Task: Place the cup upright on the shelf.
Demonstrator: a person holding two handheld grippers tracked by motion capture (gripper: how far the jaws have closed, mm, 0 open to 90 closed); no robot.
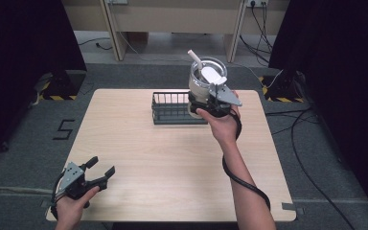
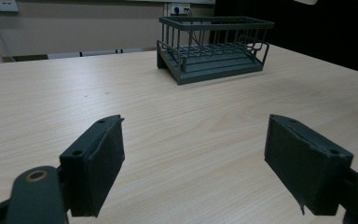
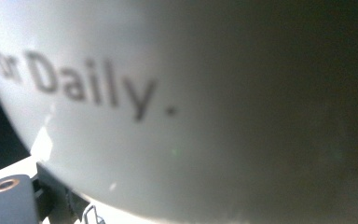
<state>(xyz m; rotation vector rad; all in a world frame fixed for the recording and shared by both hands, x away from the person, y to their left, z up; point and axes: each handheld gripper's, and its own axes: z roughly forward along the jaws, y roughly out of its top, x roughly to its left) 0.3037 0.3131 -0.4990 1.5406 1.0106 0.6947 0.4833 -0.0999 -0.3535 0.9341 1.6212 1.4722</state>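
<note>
A white cup (image 1: 203,79) with grey lettering and a white spoon (image 1: 206,72) standing in it is held in the air over the right end of a dark wire rack (image 1: 172,108). My right gripper (image 1: 202,101) is shut on the cup's lower part. In the right gripper view the cup's wall (image 3: 191,107) sits very close, with the words "for Daily." on it. My left gripper (image 1: 101,166) rests at the table's near left corner, open with nothing between its pads (image 2: 98,163). From there the rack (image 2: 212,46) stands empty, far ahead.
The light wooden table (image 1: 163,163) has bare room between the rack and the near edge. Cables (image 1: 311,158) lie on the grey floor to the right. Wooden furniture legs (image 1: 112,28) stand beyond the far edge.
</note>
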